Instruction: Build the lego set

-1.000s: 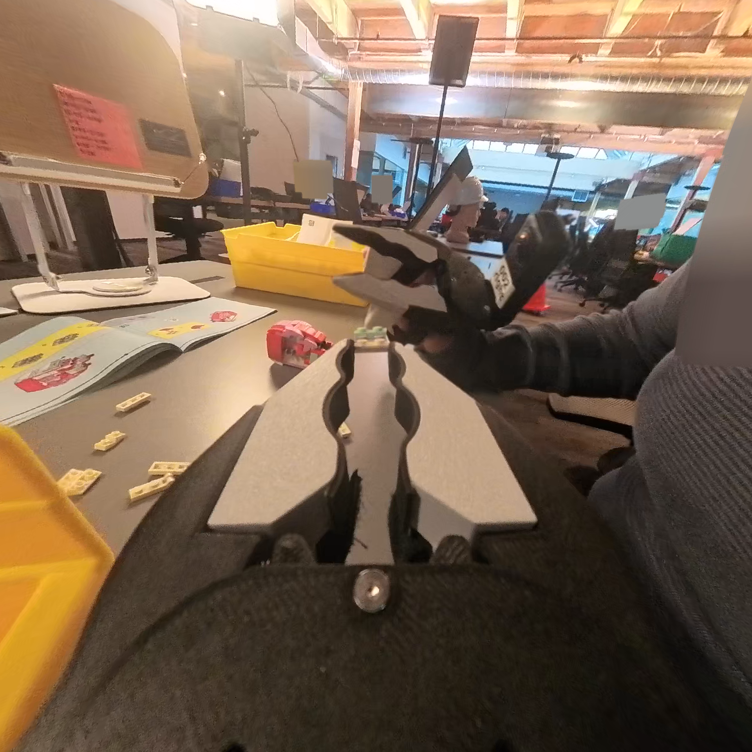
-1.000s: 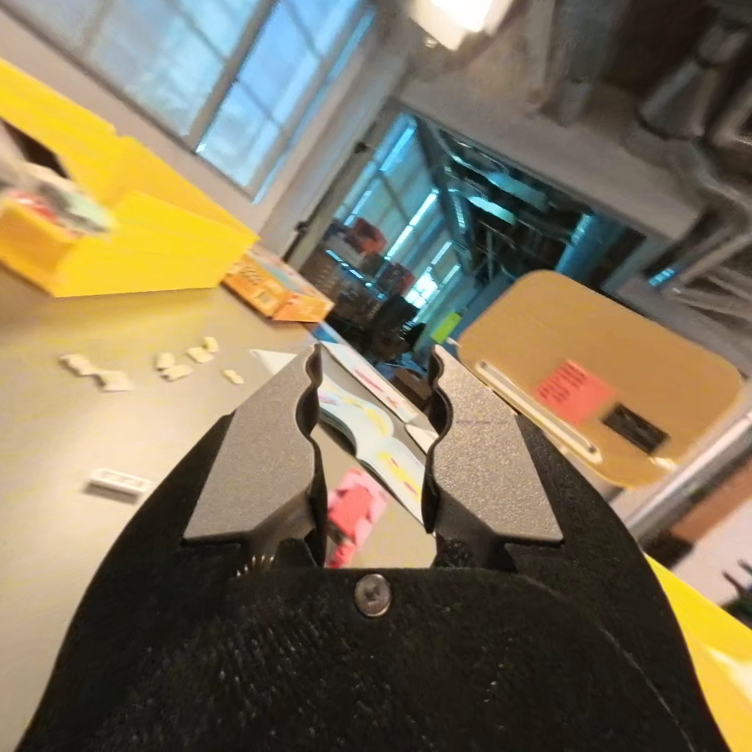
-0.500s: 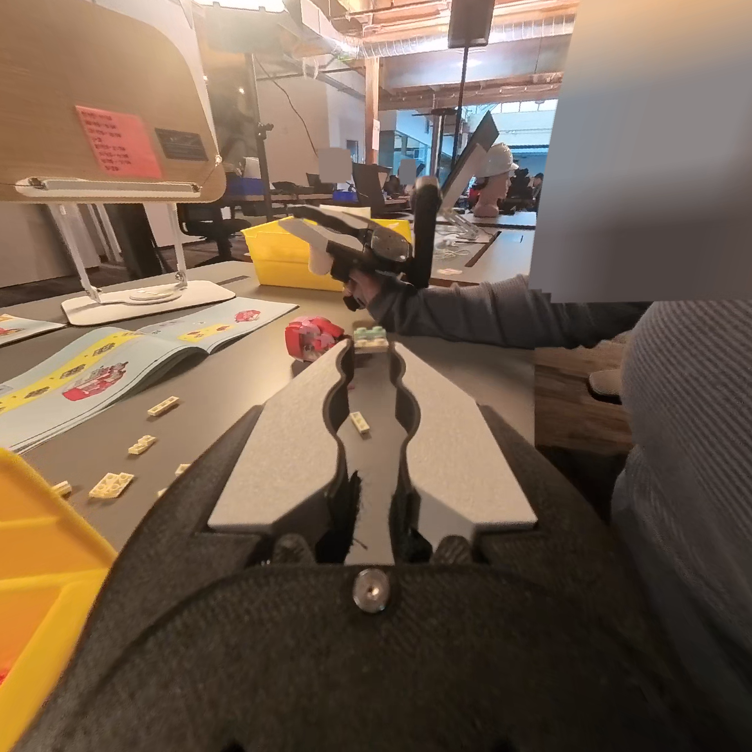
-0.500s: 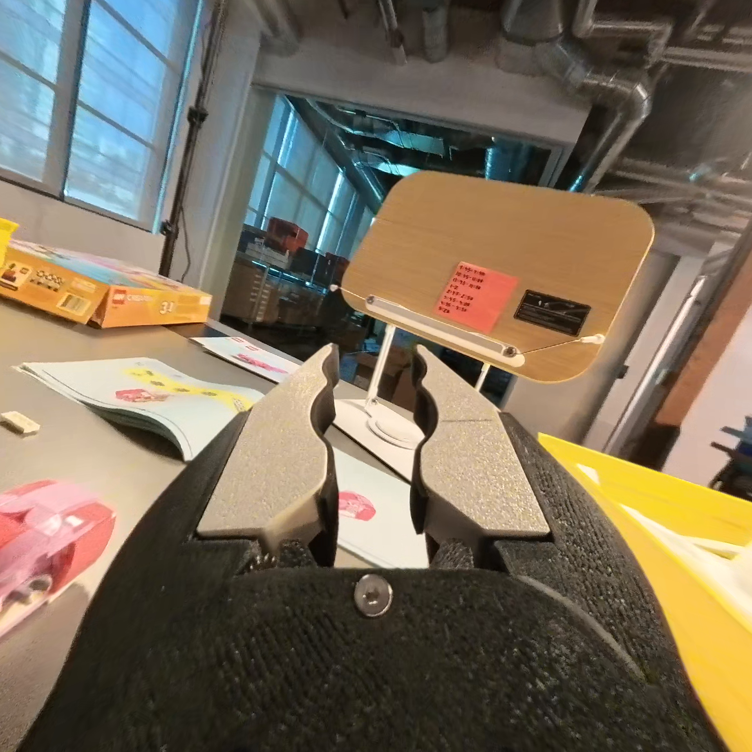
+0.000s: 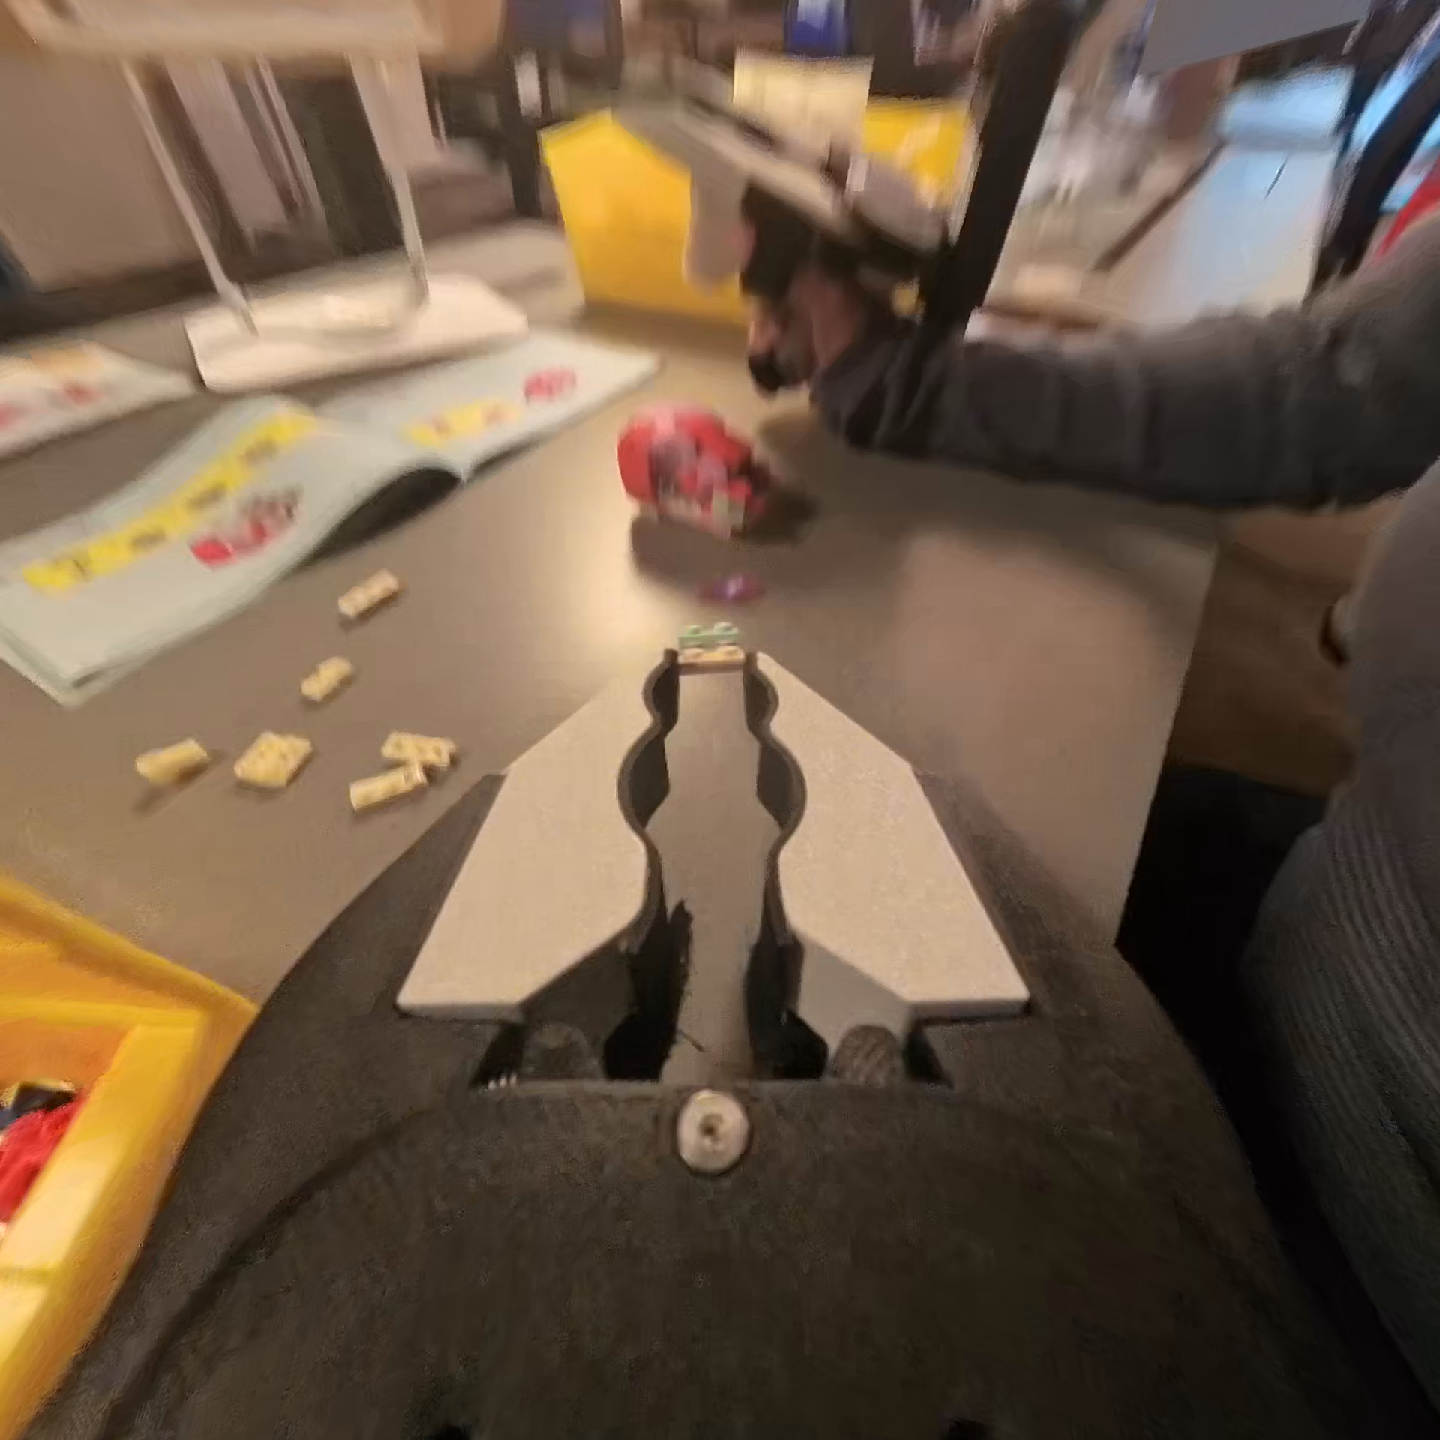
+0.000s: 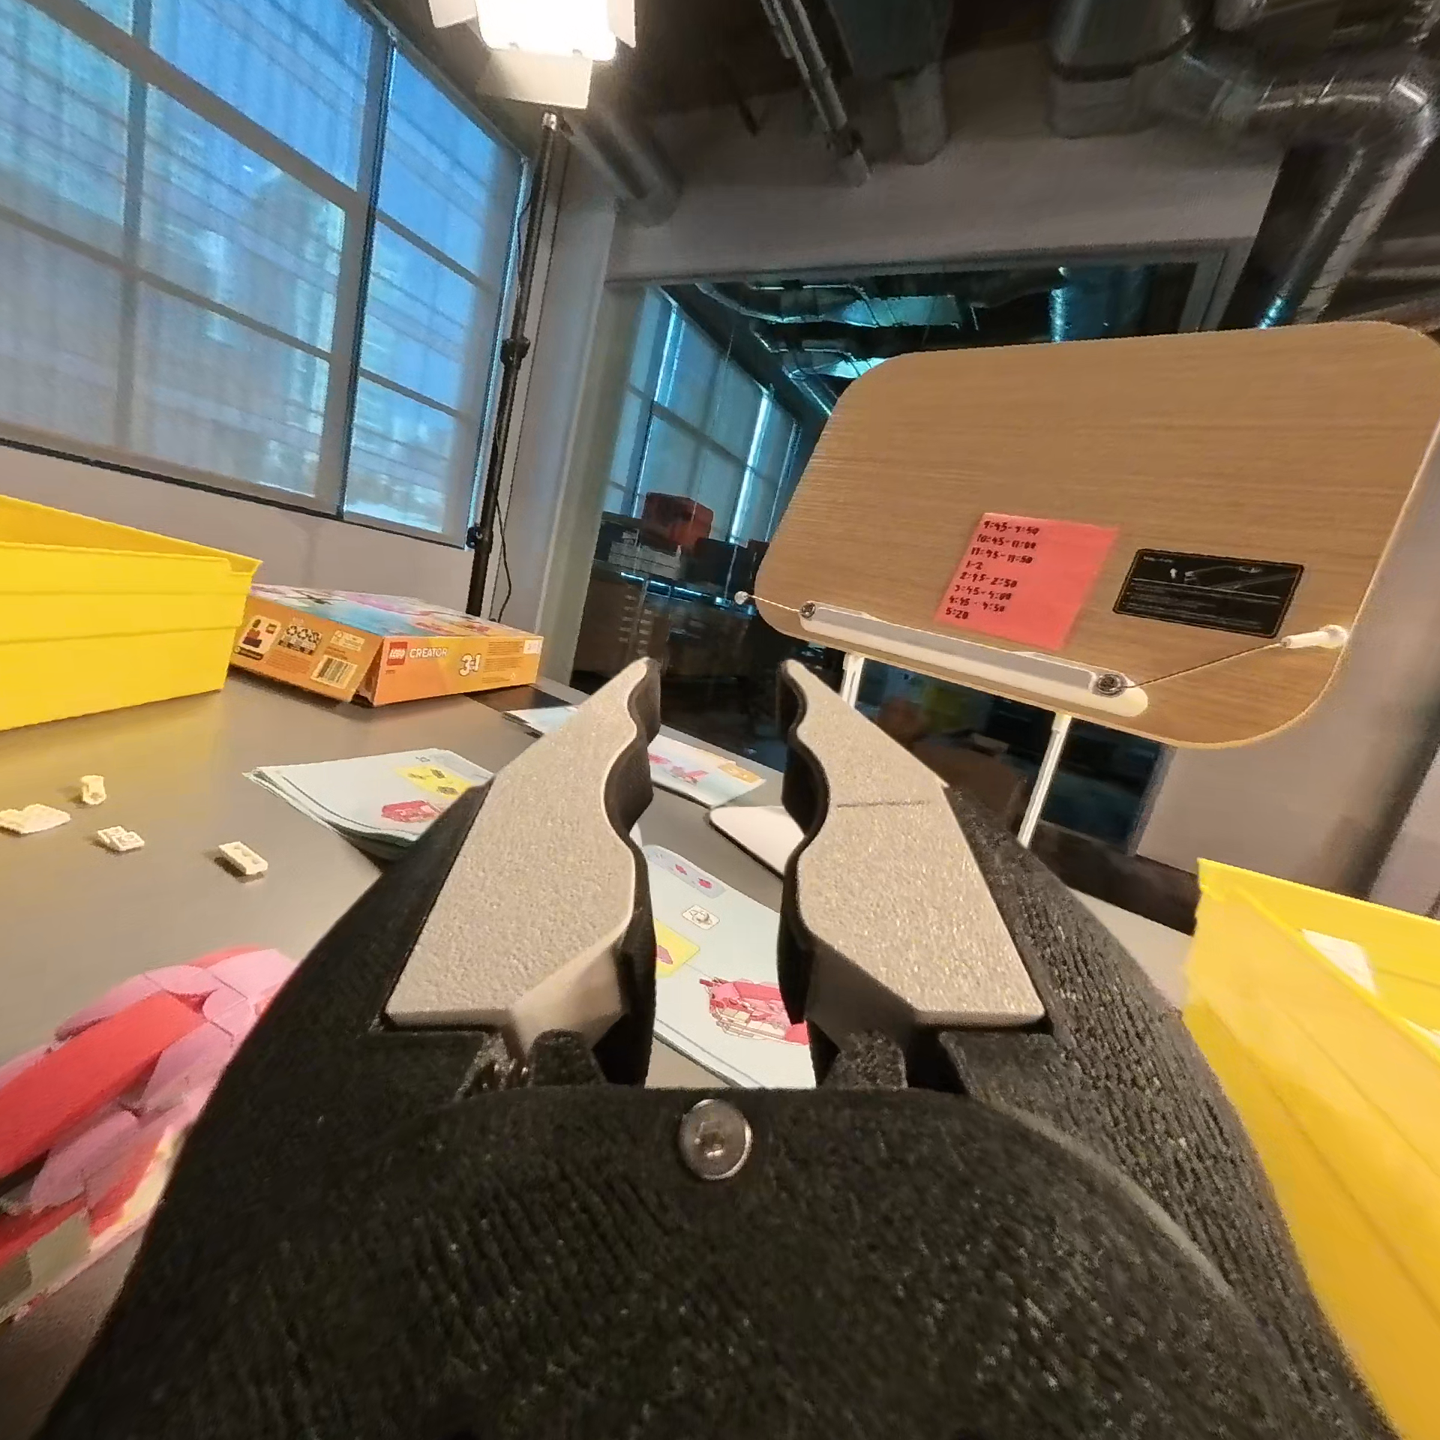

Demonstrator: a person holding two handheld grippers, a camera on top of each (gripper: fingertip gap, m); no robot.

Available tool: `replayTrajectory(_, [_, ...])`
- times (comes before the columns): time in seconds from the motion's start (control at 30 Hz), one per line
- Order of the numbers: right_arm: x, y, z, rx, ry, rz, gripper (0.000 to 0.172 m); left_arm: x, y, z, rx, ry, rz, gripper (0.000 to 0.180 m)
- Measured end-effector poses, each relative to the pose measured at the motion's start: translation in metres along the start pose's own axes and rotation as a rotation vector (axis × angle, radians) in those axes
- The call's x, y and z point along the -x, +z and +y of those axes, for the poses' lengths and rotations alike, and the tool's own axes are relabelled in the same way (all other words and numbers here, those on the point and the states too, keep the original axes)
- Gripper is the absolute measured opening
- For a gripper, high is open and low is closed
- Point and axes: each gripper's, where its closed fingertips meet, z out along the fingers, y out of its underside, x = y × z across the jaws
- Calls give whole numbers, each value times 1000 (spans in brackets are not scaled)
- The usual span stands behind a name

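Bricks (image 5: 710,648) sit clamped in left tool (image 5: 710,662); right tool (image 6: 717,678) gapes bare near booklet (image 6: 374,791).

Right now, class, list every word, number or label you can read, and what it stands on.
Writing is not copied out; these bear it.
Orange box: printed brand, barcode.
Pink note on wooden stand: handwritten lines.
Black label: too small.
Open booklet: too small.
Left wrist view: blurred.

Open-plan industrial office or lab: exposed grey ceiling ducts (image 6: 1286,117), tall gridded windows (image 6: 195,257), studio light on black stand (image 6: 538,47), grey worktop (image 6: 195,779) with yellow plastic bins (image 6: 101,615).
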Motion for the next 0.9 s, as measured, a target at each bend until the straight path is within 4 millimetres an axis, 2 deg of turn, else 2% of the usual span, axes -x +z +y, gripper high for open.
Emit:
replayTrajectory(0.07, [1, 0, 0, 0, 4, -6, 27, -1, 9, 24, 177, 16, -12, 16])
replayTrajectory(0.13, [4, 1, 1, 8, -2, -23, 25, -4, 16, 35, 257, 40, -18, 16])
replayTrajectory(0.43, [24, 2, 6, 47, -112, -87, 20, -14, 22, 48, 357, 42, 12, 16])
replayTrajectory(0.57, [22, 1, 14, 86, -111, -97, 15, -21, 21, 57, 410, 40, 44, 16])
replayTrajectory(0.67, [20, 1, 12, 72, -82, -98, 15, -25, 19, 58, 409, 22, 51, 16])
replayTrajectory(0.9, [23, 0, 10, 60, -99, -101, 15, -25, 16, 56, 392, -92, 78, 36])
